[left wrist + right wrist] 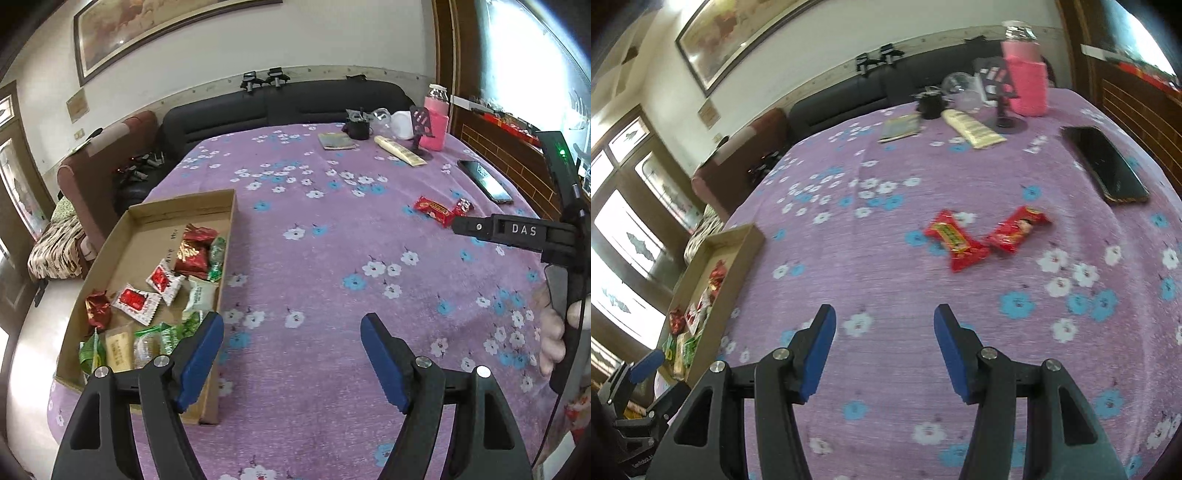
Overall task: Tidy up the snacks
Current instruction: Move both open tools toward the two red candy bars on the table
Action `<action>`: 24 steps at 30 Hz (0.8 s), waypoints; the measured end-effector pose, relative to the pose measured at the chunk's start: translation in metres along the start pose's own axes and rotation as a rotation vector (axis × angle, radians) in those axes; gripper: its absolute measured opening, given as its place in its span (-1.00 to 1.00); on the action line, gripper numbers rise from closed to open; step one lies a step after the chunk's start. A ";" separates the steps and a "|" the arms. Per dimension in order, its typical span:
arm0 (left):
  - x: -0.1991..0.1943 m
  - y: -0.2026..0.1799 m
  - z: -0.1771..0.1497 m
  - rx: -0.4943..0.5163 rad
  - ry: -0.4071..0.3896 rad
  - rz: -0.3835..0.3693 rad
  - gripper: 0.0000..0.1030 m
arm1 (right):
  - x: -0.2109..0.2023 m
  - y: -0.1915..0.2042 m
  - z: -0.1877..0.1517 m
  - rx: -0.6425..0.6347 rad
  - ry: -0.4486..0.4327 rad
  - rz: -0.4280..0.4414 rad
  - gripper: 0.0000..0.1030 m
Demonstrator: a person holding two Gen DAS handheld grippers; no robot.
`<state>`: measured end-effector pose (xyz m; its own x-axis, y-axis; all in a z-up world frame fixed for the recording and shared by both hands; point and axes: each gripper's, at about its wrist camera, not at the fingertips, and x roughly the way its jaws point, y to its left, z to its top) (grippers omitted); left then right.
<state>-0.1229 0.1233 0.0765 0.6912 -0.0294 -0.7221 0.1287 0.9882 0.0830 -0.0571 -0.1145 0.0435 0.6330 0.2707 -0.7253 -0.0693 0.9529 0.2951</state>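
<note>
A cardboard tray (177, 206) sits at the table's left and holds several snack packets in red, green and white. It also shows in the right wrist view (738, 240). Two red snack packets lie on the purple cloth: one (955, 240) nearer the middle, the other (1017, 229) just right of it. They also show in the left wrist view (434, 210). My left gripper (291, 328) is open and empty beside the tray's near right corner. My right gripper (884, 317) is open and empty, short of the two red packets.
A purple flowered cloth (314, 240) covers the table. A black phone (1106, 170) lies at the right. At the far end stand a pink bottle (1027, 81), a cream tube (973, 129), a black cup (929, 103) and a booklet (901, 127). A dark sofa (277, 107) is behind.
</note>
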 end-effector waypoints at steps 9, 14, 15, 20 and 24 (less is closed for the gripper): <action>0.009 -0.013 0.000 0.025 0.025 -0.015 0.56 | 0.000 -0.023 -0.002 0.040 0.004 -0.022 0.05; 0.013 -0.017 0.001 0.037 0.033 -0.020 0.56 | 0.001 -0.029 -0.002 0.048 0.007 -0.024 0.06; 0.013 -0.018 0.000 0.040 0.034 -0.021 0.56 | 0.001 -0.030 -0.002 0.049 0.008 -0.025 0.06; 0.017 -0.023 0.001 0.052 0.041 -0.022 0.56 | 0.003 -0.034 -0.001 0.054 0.012 -0.028 0.06; 0.021 -0.027 0.001 0.066 0.044 -0.015 0.56 | 0.005 -0.038 -0.001 0.059 0.016 -0.033 0.06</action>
<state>-0.1111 0.0954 0.0600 0.6568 -0.0364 -0.7532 0.1869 0.9755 0.1159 -0.0516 -0.1487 0.0279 0.6219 0.2422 -0.7447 -0.0026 0.9516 0.3073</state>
